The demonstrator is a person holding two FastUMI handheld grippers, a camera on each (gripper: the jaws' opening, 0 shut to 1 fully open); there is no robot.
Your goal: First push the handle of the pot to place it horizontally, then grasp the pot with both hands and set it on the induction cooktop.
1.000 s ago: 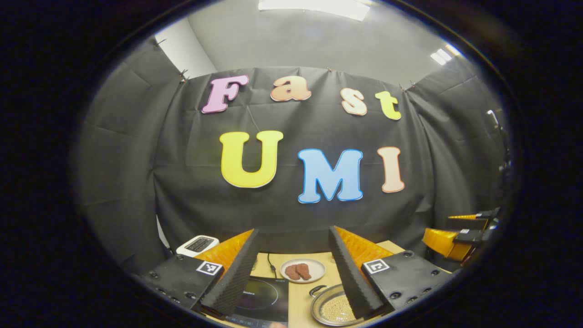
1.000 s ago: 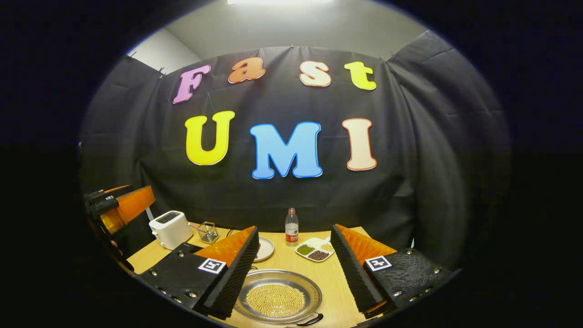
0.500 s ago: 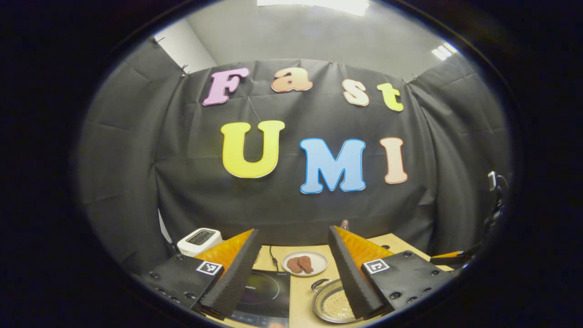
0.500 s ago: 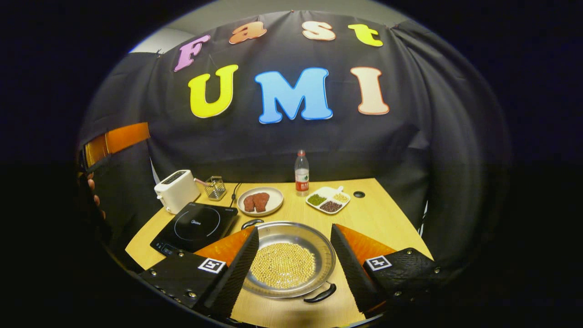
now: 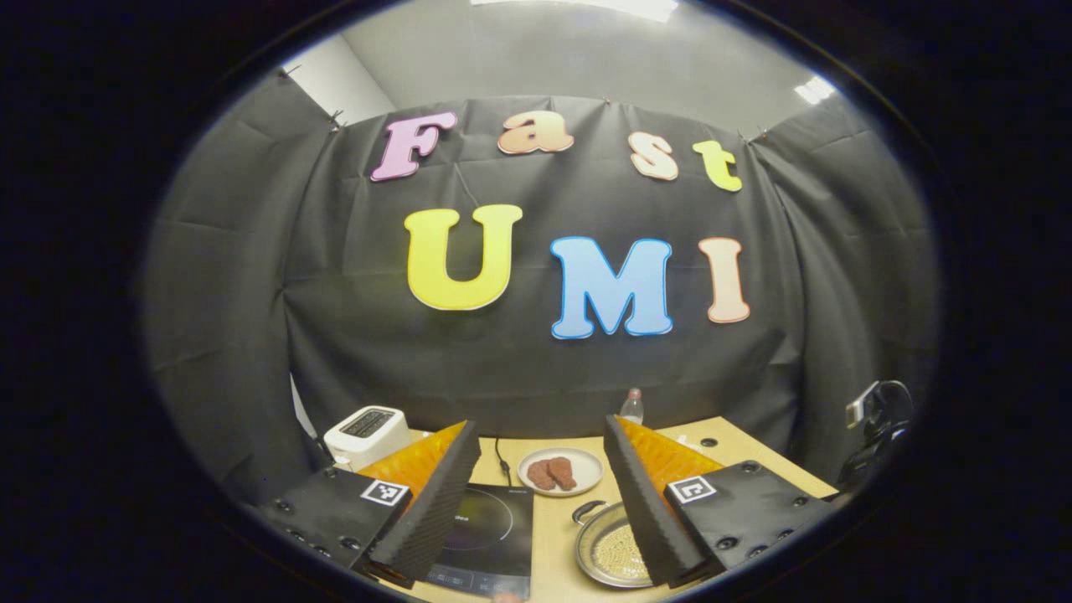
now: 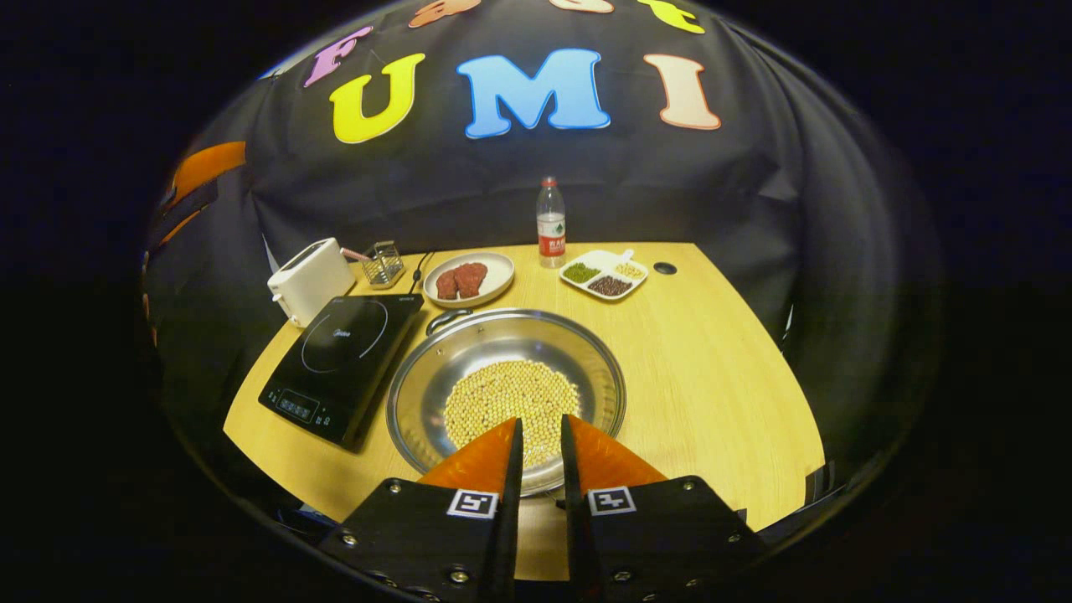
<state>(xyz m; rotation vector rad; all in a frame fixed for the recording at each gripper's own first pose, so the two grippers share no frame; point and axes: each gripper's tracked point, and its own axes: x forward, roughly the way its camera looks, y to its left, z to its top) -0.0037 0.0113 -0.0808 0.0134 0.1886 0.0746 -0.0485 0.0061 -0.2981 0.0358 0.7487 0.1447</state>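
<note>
Gleaming just ahead of the nearly closed right tongs (image 6: 540, 435), the steel pot (image 6: 505, 394) holds yellow beans; left tongs (image 5: 540, 477) gape wide.

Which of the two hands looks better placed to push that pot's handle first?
Right, probably. The right gripper hangs low over the near rim of the pot, fingers nearly closed, where the near handle should be, though they hide it. The left gripper is held higher and farther back, fingers spread wide.
</note>
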